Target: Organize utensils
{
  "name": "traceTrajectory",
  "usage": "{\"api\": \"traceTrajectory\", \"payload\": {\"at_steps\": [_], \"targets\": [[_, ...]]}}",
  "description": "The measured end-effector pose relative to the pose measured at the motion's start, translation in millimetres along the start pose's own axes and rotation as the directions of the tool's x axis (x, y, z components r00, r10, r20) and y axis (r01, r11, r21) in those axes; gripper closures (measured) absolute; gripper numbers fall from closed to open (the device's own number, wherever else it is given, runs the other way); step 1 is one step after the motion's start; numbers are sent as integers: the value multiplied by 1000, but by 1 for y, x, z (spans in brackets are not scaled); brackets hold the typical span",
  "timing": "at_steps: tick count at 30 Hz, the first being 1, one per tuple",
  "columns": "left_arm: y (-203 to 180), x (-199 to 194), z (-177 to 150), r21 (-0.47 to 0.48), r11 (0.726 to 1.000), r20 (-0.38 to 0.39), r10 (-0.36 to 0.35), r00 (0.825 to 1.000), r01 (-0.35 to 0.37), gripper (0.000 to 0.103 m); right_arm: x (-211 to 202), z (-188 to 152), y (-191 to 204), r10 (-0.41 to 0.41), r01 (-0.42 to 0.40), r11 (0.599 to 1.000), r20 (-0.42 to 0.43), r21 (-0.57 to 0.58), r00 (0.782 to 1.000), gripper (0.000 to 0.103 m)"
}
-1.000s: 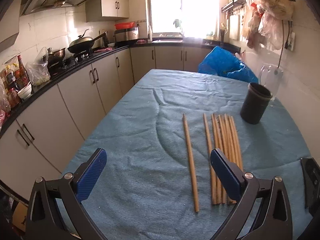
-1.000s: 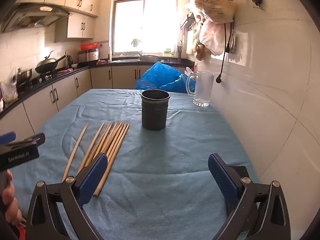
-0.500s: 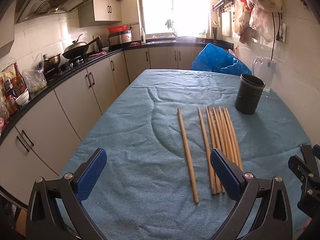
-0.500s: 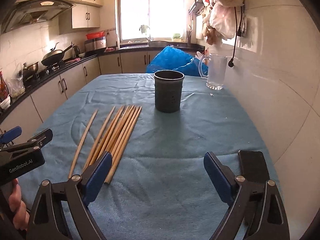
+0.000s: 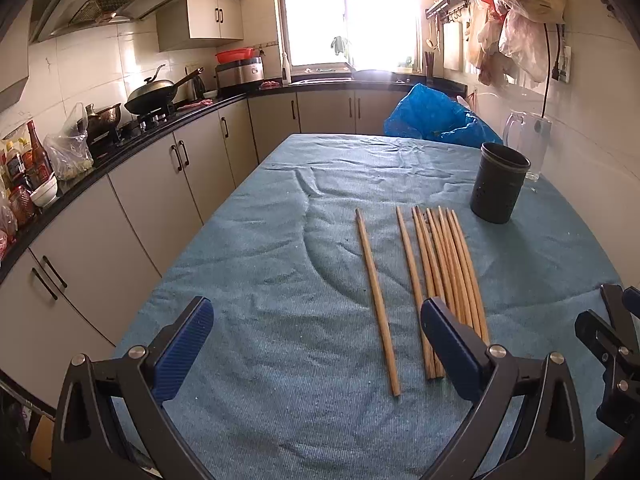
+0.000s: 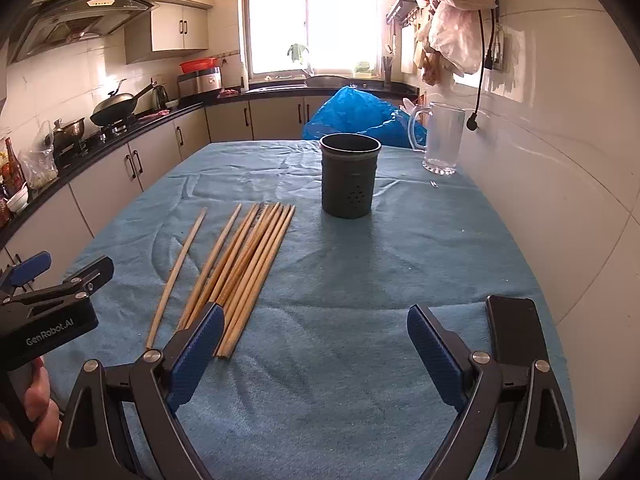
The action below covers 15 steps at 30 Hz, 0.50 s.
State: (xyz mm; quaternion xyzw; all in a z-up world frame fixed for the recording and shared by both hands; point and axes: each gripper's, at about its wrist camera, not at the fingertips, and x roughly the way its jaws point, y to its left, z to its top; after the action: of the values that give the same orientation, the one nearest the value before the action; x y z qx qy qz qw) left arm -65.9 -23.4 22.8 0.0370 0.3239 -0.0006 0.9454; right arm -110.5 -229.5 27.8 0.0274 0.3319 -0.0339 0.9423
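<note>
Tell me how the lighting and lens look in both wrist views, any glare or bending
Left wrist view: the window is blown out white and glare washes the counter below; fisheye bows the cabinets. Right wrist view: same window glare, curved wall tiles, yet the chopsticks and holder stay sharp.

Left gripper (image 5: 316, 338): black triangular frame arms, silver screws at the pivots, ribbed blue finger pads (image 5: 182, 346). Right gripper (image 6: 312, 350): same black frame, silver screws, blue pads. White "GenRobot.AI" lettering on the left gripper's black body.
</note>
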Motion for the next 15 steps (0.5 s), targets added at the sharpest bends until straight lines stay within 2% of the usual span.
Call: {"api": "traceTrajectory", "payload": {"at_steps": [15], "targets": [[-2,-12,-4,10,1000,25,-6,1000,5,0,-9,-1,1,12,-12,1000,14,1,1000,8]]}}
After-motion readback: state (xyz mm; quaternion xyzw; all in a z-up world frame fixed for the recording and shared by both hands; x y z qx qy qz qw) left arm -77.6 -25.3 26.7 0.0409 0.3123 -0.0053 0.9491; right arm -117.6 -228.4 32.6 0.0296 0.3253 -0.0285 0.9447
